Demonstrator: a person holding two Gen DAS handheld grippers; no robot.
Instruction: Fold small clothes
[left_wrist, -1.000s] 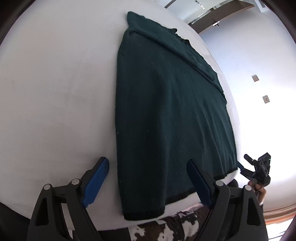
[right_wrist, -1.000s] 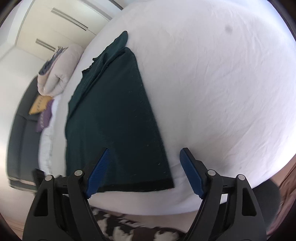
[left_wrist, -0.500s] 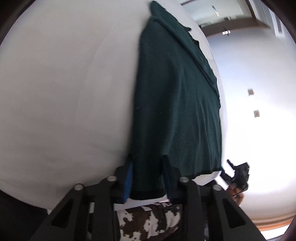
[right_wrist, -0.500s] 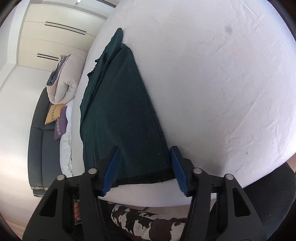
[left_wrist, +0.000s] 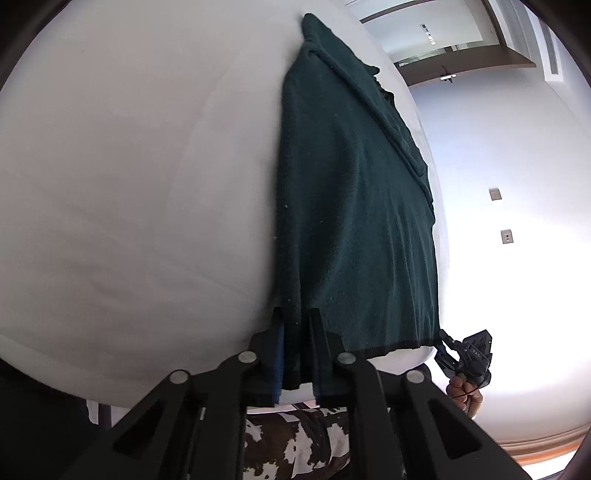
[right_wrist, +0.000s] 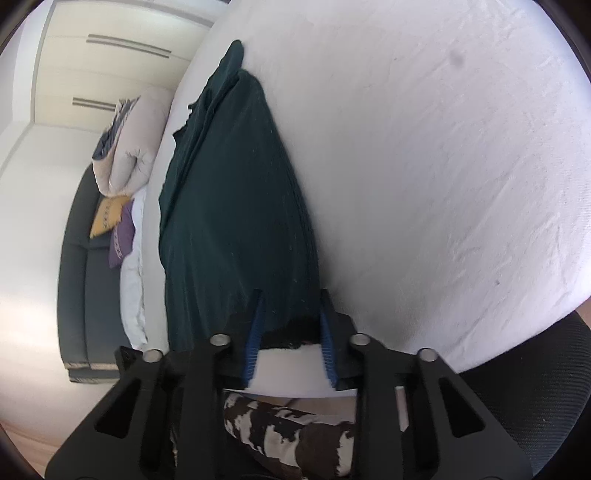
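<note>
A dark green knitted garment (left_wrist: 354, 206) lies lengthwise on the white bed (left_wrist: 129, 184), folded into a long strip with its hem at the near edge. My left gripper (left_wrist: 297, 321) is shut on the hem's left corner. My right gripper (right_wrist: 291, 306) has closed onto the hem's right corner, with the cloth (right_wrist: 240, 206) bunched between its blue pads. The right gripper also shows in the left wrist view (left_wrist: 467, 356) at the hem's far corner.
The bed's near edge runs just under both grippers. My legs in patterned trousers (right_wrist: 288, 435) are below it. A dark sofa (right_wrist: 85, 280) with cushions and a rolled duvet (right_wrist: 129, 147) stands to the left. A black chair seat (right_wrist: 535, 387) is at lower right.
Both grippers moved in to the hem and closed from wide open onto its two corners. The cloth at the hem has bunched up between the jaws.
</note>
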